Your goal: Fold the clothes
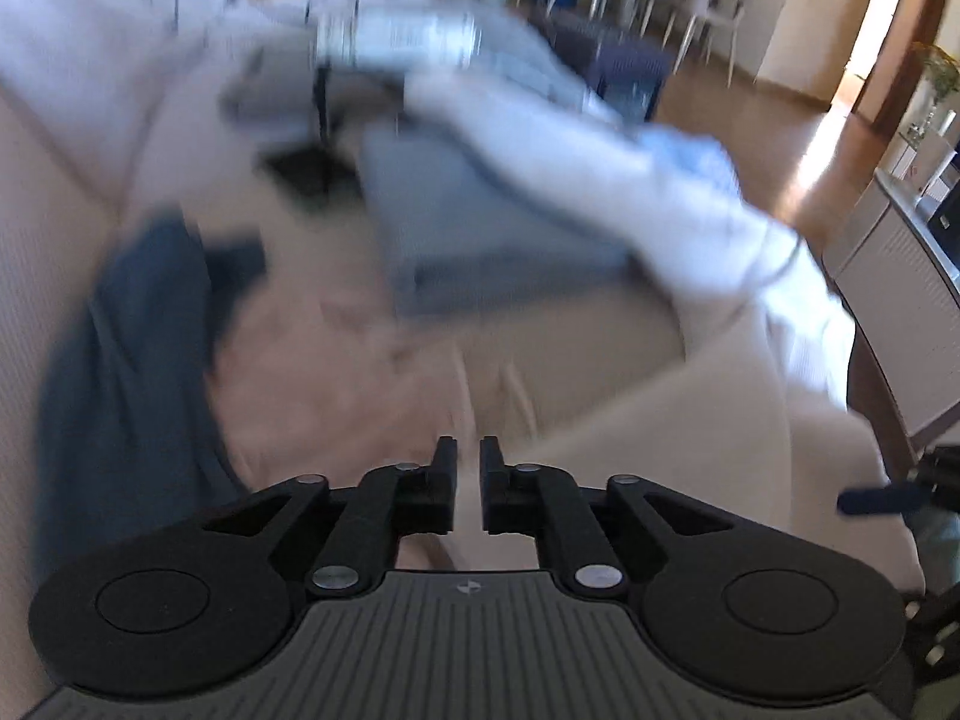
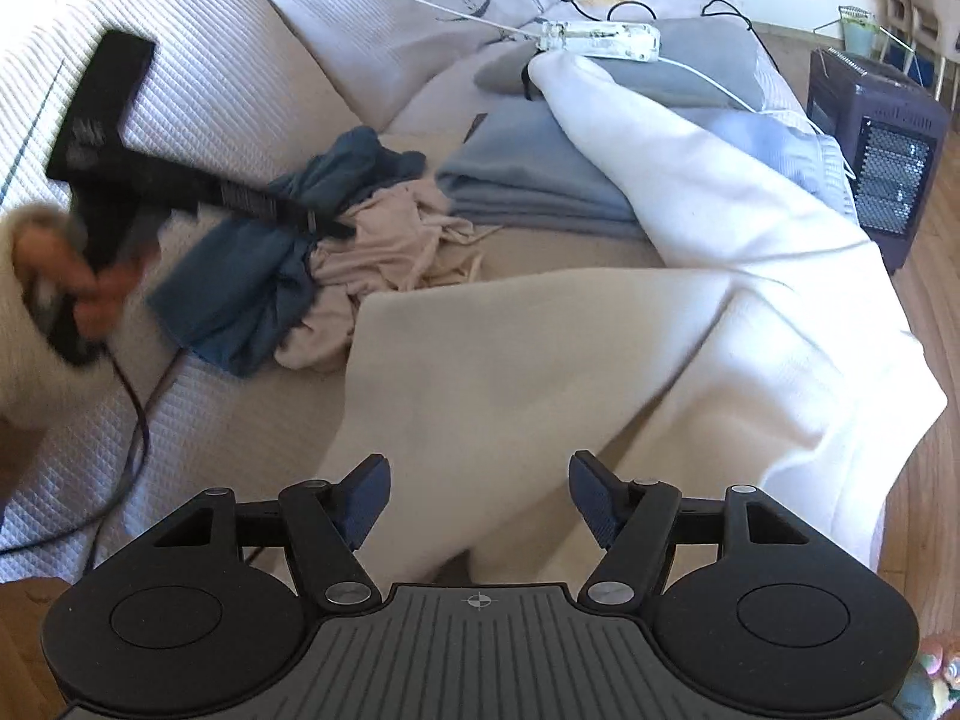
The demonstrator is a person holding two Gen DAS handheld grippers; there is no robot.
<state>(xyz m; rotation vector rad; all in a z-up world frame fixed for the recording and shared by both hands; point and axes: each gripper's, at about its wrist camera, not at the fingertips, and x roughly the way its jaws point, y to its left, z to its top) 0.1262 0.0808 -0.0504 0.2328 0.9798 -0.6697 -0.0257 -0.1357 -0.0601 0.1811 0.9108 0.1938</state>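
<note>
On the sofa, a crumpled dark blue garment (image 2: pixel 240 294) and a pale pink garment (image 2: pixel 384 246) lie in one pile. A large beige cloth (image 2: pixel 510 372) is spread in front of them, under a long white cloth (image 2: pixel 750 210). My right gripper (image 2: pixel 478 462) hovers over the beige cloth, wide open and holding nothing. A hand (image 2: pixel 72 276) holds my left gripper (image 2: pixel 336 230) over the pile. The left wrist view is blurred. There, the left gripper (image 1: pixel 467 450) shows a narrow gap with nothing in it, above the pink garment (image 1: pixel 336 372) and beside the blue garment (image 1: pixel 126 348).
A folded light blue stack (image 2: pixel 528 180) lies behind the pile, with a grey cushion (image 2: pixel 690 60) and a white power strip (image 2: pixel 600 39) further back. A dark heater (image 2: pixel 876 162) stands on the wooden floor at the right. A black cable (image 2: pixel 138 420) trails across the quilted cover.
</note>
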